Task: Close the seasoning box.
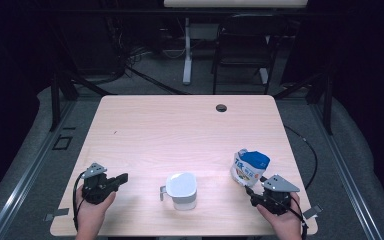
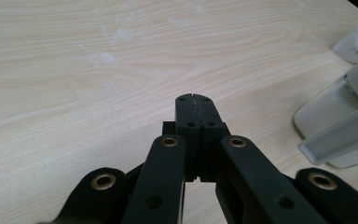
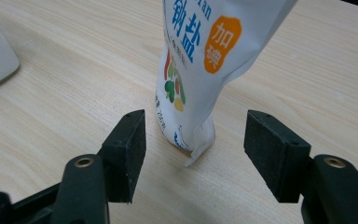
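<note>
1. Pale wood table (image 1: 180, 125) takes up the middle of the high view; the work sits along its lower edge.
2. The white and blue salt bag (image 1: 249, 167) stands upright at lower right of that view. In the right gripper view it rises from the centre to the top edge, just beyond the pad tips.
3. The white jug (image 1: 182, 190) stands at lower centre, handle to the left, well apart from the bag.
4. The right gripper (image 3: 193, 154) has its jaws spread wide, one pad either side of the bag's foot and touching nothing. I judge this the approach to a pick-up: the next move calls for easing forward until the pads flank the bag, then squeezing gently, since the pouch looks soft.
5. The left gripper (image 2: 196, 119) is at lower left of the high view, jaws pressed together and empty, pointing right toward the jug.
6. Both hands are low over the table, forearms entering from the bottom edge.
</note>
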